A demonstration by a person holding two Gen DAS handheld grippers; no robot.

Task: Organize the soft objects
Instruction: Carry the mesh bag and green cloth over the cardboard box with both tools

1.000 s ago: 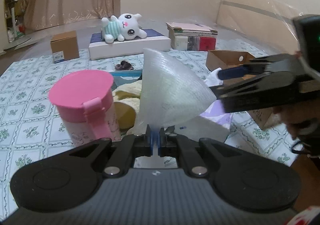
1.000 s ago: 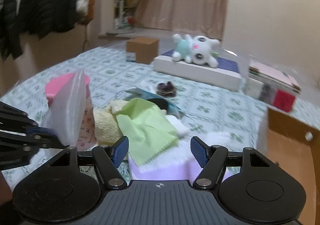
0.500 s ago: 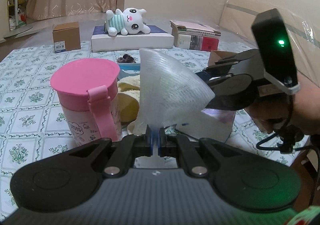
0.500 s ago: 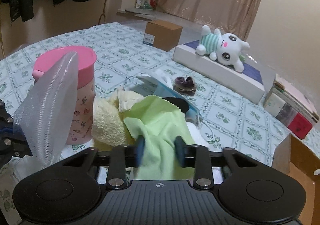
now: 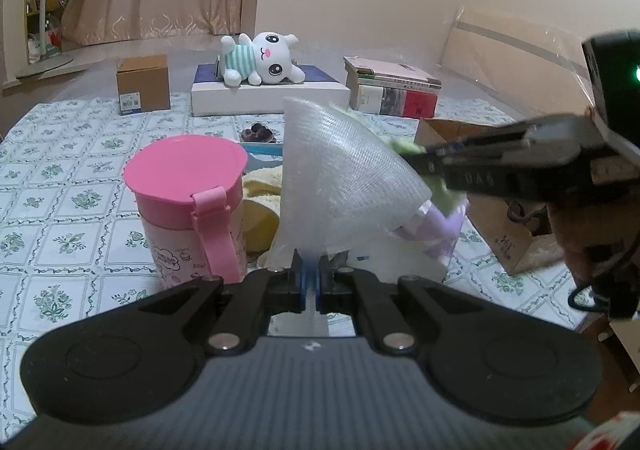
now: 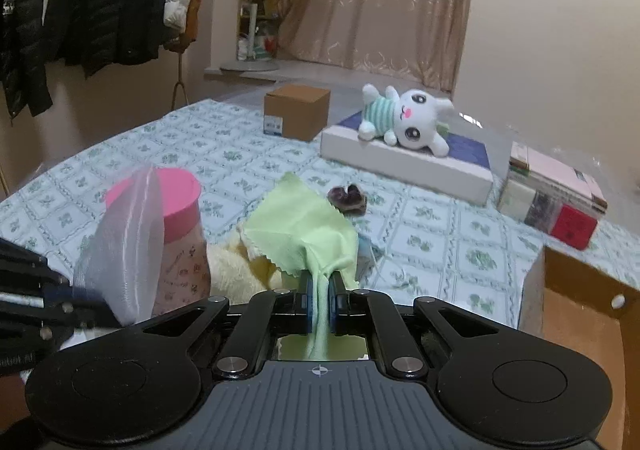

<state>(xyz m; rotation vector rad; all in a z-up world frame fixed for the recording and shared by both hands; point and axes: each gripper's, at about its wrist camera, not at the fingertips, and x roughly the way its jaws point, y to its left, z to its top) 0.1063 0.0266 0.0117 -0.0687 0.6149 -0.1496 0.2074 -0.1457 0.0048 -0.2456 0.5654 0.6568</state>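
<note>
My left gripper (image 5: 309, 274) is shut on the bottom edge of a white foam sheet (image 5: 340, 177), which stands up like a fan in front of it. In the right wrist view my right gripper (image 6: 319, 290) has its jaws closing, and its pads press on a light green cloth (image 6: 308, 221) that hangs lifted above the pile. The left wrist view shows that gripper (image 5: 430, 165) reaching in from the right with a bit of the green cloth (image 5: 404, 147) at its tips. Under the cloth lies a yellow fluffy towel (image 6: 228, 266).
A pink-lidded cup (image 5: 188, 185) stands left of the pile. A plush bunny (image 6: 404, 117) lies on a white flat box (image 6: 404, 165) at the back. A small cardboard box (image 5: 143, 83), stacked books (image 5: 392, 91), an open brown box (image 5: 500, 234) and a dark small item (image 6: 347, 198) surround the pile.
The right gripper went from open to pinching the green cloth and raised it off the pile. The left gripper kept its hold on the foam sheet.
</note>
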